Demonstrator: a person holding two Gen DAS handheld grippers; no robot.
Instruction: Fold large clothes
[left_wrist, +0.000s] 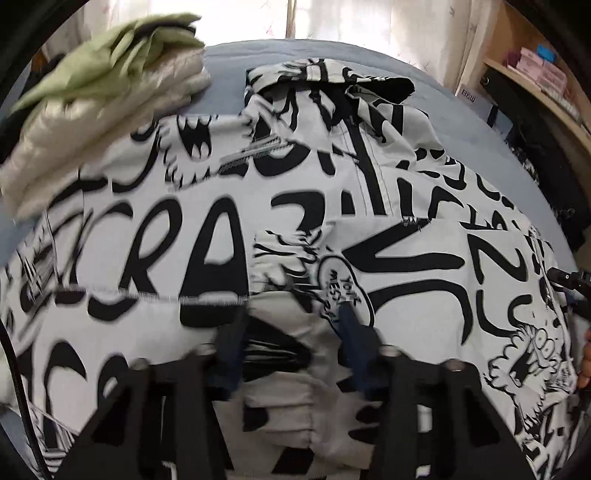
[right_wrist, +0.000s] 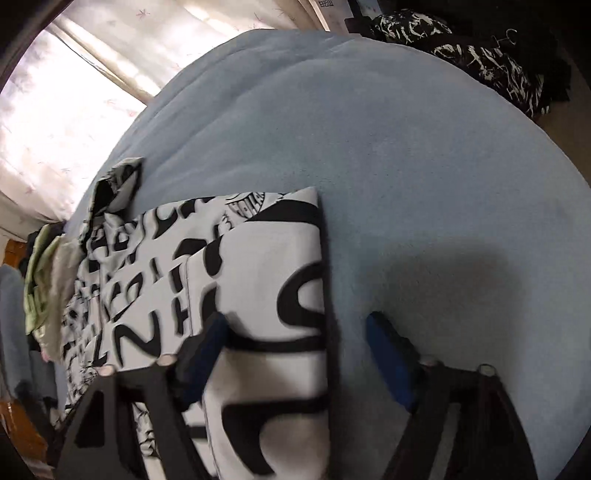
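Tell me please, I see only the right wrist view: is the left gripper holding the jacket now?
Observer: The left gripper is open. Its fingers stand apart, with a bunched fold of the printed jacket between them.
Operator: Can you see the zipper?
Observer: Yes, the black zipper runs from the hood down the middle of the jacket, toward the gripper.
Operator: What is beyond the bed?
Observer: A wooden shelf with pink boxes stands at the far right.
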